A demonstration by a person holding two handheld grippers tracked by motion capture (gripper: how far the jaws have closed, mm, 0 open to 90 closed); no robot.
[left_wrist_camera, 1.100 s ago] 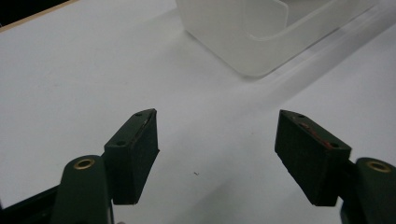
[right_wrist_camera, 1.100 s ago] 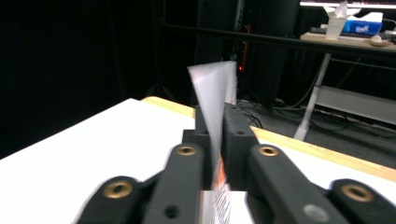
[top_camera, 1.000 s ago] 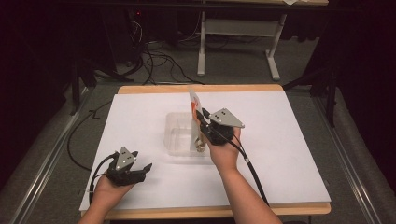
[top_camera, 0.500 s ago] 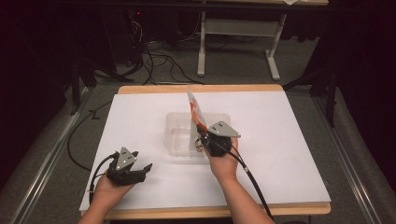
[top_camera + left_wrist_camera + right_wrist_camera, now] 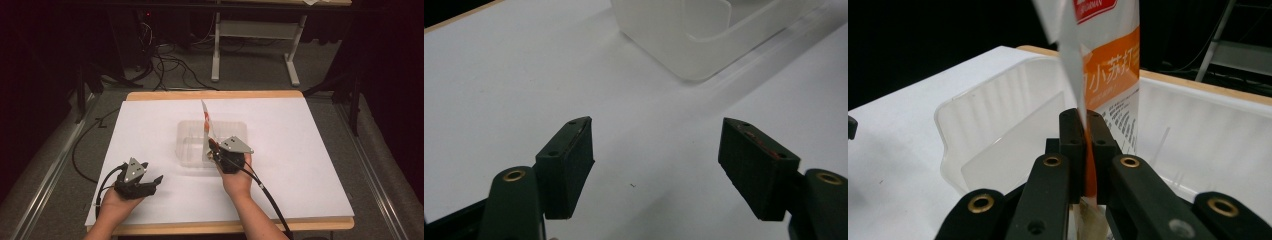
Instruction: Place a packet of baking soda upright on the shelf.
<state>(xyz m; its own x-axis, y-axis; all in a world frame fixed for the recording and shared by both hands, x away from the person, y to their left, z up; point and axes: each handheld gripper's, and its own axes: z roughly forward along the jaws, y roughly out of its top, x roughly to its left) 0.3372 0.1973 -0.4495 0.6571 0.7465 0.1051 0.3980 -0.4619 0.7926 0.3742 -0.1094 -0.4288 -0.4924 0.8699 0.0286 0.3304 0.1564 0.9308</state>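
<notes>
A clear plastic tub (image 5: 189,145) stands mid-table. My right gripper (image 5: 214,151) is shut on the lower edge of a flat white and orange packet (image 5: 206,120) and holds it upright over the tub's near right part. The right gripper view has the packet (image 5: 1108,60) pinched between the two black jaws, with the tub's rim (image 5: 948,107) behind and around it. At the near left of the table my left gripper (image 5: 155,183) rests open on the white surface, its fingers (image 5: 566,160) wide apart with nothing between them, and the tub's corner (image 5: 694,60) lies ahead of them.
The white table top (image 5: 300,150) has a wooden edge (image 5: 225,225) at the front. A cable (image 5: 267,197) trails from the right gripper toward the front edge. Behind the table, a metal frame (image 5: 250,35) and loose cables (image 5: 165,65) sit on the floor.
My right gripper has moved down and toward the near side with the packet, bringing it lower over the tub. The left gripper has stayed put.
</notes>
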